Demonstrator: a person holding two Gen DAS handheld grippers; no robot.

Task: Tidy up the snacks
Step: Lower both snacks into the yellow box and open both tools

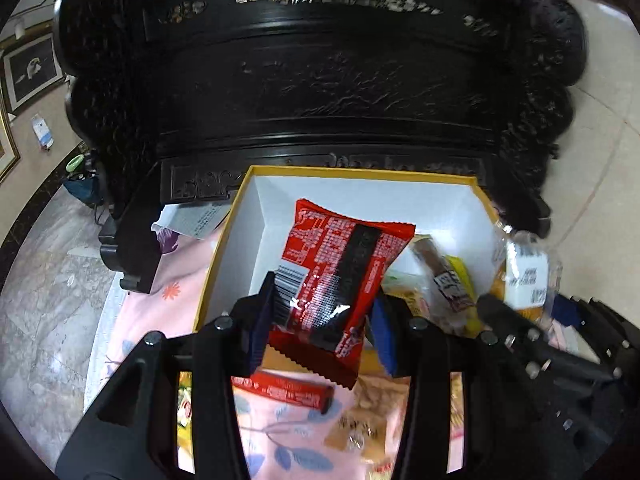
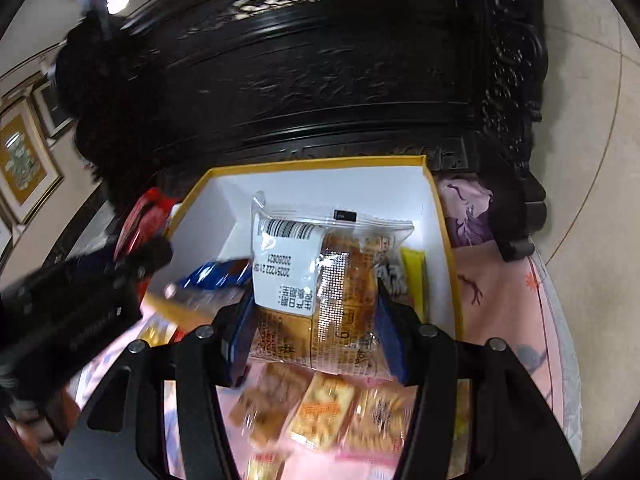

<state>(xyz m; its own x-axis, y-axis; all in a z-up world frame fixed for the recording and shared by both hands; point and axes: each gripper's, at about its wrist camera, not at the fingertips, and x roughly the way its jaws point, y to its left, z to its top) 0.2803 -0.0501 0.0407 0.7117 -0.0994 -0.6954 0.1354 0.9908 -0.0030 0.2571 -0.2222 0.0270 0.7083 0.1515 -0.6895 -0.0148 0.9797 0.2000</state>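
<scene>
- Left wrist view: the left gripper (image 1: 320, 316) has its fingers clamped on a red snack packet (image 1: 340, 280), at frame centre above the yellow-rimmed box (image 1: 360, 172).
- Right wrist view: the right gripper (image 2: 312, 320) has its fingers pinching a clear pastry packet (image 2: 320, 280), centre frame, over the same box (image 2: 320, 162).

Left gripper (image 1: 320, 316): lower centre of its frame, angled downward, blue pads pressed on both sides of a red snack packet (image 1: 340, 276).
Right gripper (image 2: 310, 320): lower centre of its frame, angled downward, pads clamping a clear pastry packet (image 2: 320, 280).
</scene>
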